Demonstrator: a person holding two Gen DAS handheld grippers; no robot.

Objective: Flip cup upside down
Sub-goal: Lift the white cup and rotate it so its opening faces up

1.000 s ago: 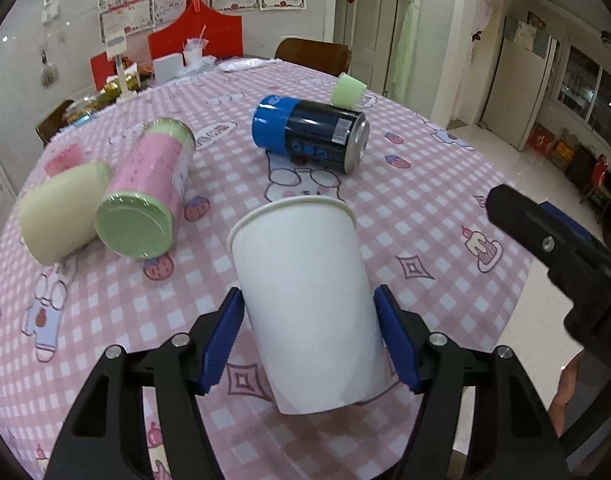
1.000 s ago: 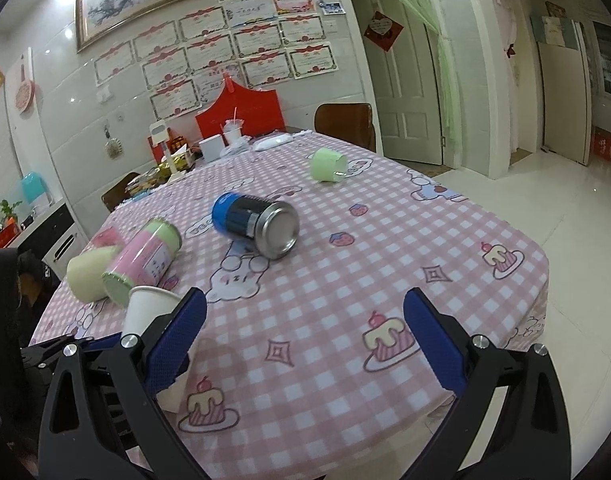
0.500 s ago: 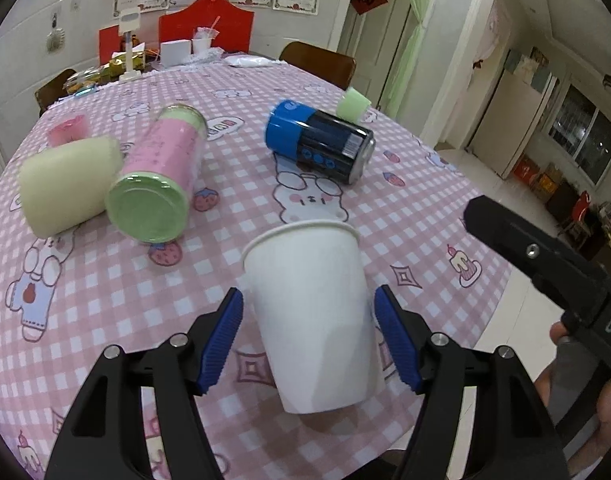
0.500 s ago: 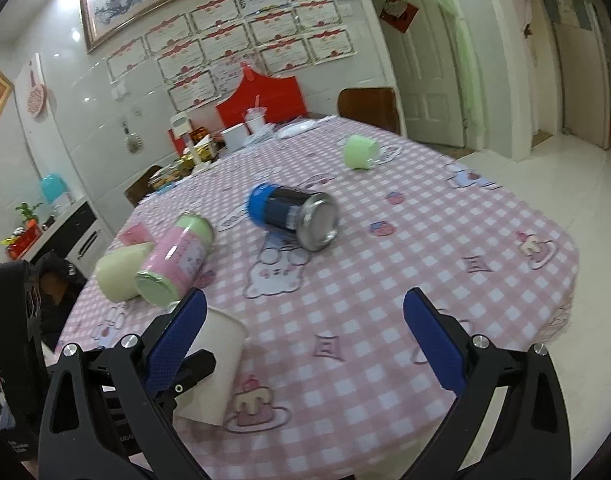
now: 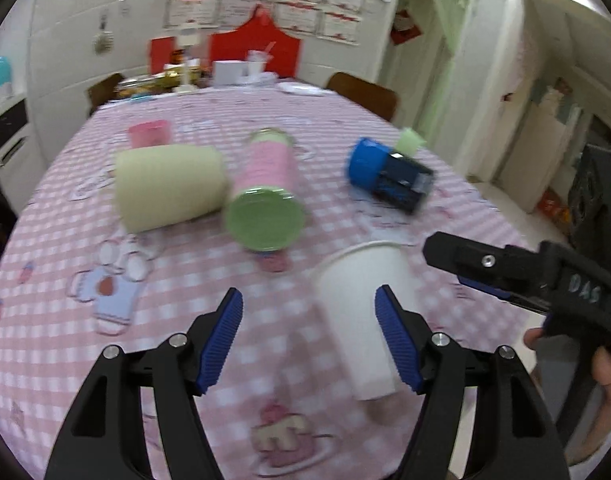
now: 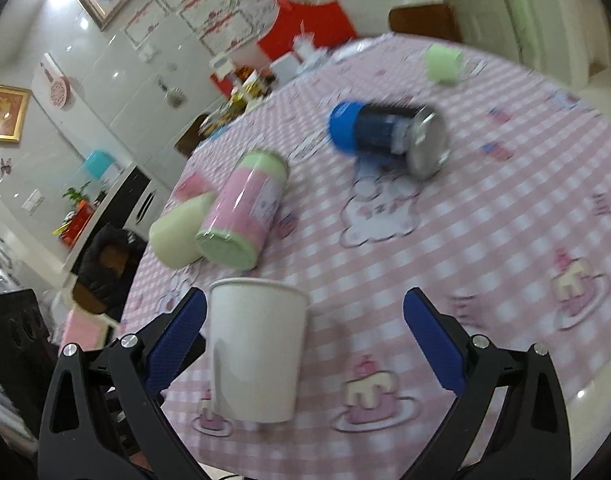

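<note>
A white paper cup (image 5: 359, 312) stands upright, mouth up, on the pink checked tablecloth (image 5: 65, 320) near the table's front edge. My left gripper (image 5: 309, 336) is open; the cup sits by its right finger (image 5: 393, 336), partly behind it, with a wide gap to the left finger. In the right wrist view the cup (image 6: 257, 344) stands just inside my right gripper's left finger (image 6: 177, 336). My right gripper (image 6: 305, 344) is open wide and empty. The right gripper also shows in the left wrist view (image 5: 505, 272), right of the cup.
A pink-and-green canister (image 5: 265, 196), a pale yellow cup (image 5: 169, 188) and a blue-and-black canister (image 5: 389, 176) lie on their sides further back. A small green cup (image 6: 441, 62) lies at the far side. Clutter and a red stand (image 5: 249, 52) sit at the back edge.
My left gripper has swung left, so the cup has shifted from between its fingers to its right finger. My right gripper has moved toward the cup, which now lies between its fingers.
</note>
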